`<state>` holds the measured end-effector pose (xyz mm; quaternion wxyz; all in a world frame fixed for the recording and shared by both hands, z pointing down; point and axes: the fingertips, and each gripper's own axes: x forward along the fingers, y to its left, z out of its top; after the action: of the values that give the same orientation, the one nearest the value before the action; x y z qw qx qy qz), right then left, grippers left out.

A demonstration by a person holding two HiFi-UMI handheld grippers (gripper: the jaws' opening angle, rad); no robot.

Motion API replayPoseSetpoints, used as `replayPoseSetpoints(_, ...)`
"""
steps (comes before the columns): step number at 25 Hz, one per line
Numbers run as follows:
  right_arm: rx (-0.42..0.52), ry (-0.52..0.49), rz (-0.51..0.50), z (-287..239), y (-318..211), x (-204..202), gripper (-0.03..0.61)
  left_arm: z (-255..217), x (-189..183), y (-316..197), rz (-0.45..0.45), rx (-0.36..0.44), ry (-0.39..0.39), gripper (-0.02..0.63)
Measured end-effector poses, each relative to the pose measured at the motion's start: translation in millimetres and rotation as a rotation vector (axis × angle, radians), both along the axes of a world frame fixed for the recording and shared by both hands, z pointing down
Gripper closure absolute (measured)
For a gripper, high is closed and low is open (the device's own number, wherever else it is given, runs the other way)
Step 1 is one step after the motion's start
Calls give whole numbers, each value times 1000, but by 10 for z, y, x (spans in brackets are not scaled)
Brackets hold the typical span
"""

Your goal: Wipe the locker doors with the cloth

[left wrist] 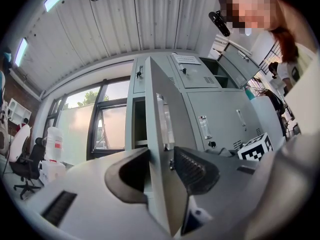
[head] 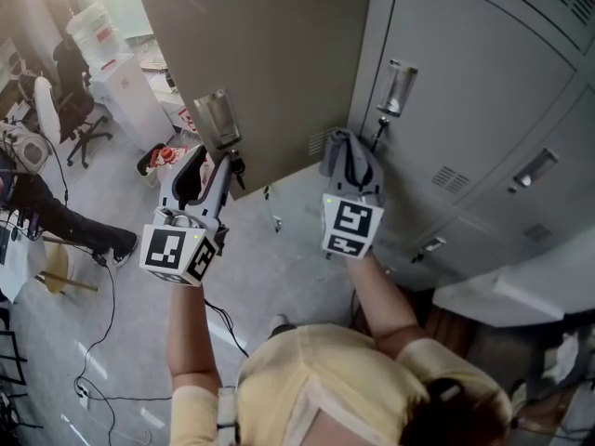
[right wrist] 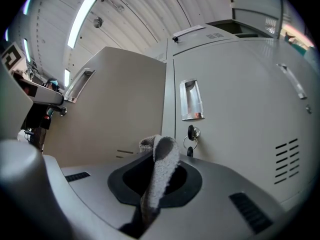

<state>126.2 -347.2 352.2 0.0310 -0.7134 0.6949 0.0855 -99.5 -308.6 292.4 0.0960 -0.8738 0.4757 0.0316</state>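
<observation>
Both my arms reach forward. My left gripper (left wrist: 161,171) clamps the edge of the open door (head: 270,63); my right gripper (right wrist: 156,184) pinches the grey cloth (right wrist: 165,156), a limp fold near the key (right wrist: 192,132) in the closed door (right wrist: 235,114).

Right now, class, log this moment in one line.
left gripper: jaws shut on open door | right gripper: jaws shut on cloth

The open locker door (head: 270,63) has its free edge between the jaws of the left tongs (head: 212,165), just beside the door's handle (head: 218,119). Right of that door stands a closed locker door (head: 465,91). The right tongs (head: 353,170) are before it, with the cloth (right wrist: 161,164) pinched in them and the key (right wrist: 192,132) just beyond. Far left of the open door, a chair (head: 74,110) stands on the floor (head: 279,268).
</observation>
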Motion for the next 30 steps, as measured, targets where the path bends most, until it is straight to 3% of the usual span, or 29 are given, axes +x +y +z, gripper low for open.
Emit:
replayPoseSetpoints(16, 32, -8, -28, -177, 241, 12, 563, 21, -171, 103, -69, 14, 34, 454)
replayPoseSetpoints(30, 70, -9, -72, -350, 400, -117, 563, 143, -457, 294, -202, -43, 98, 454)
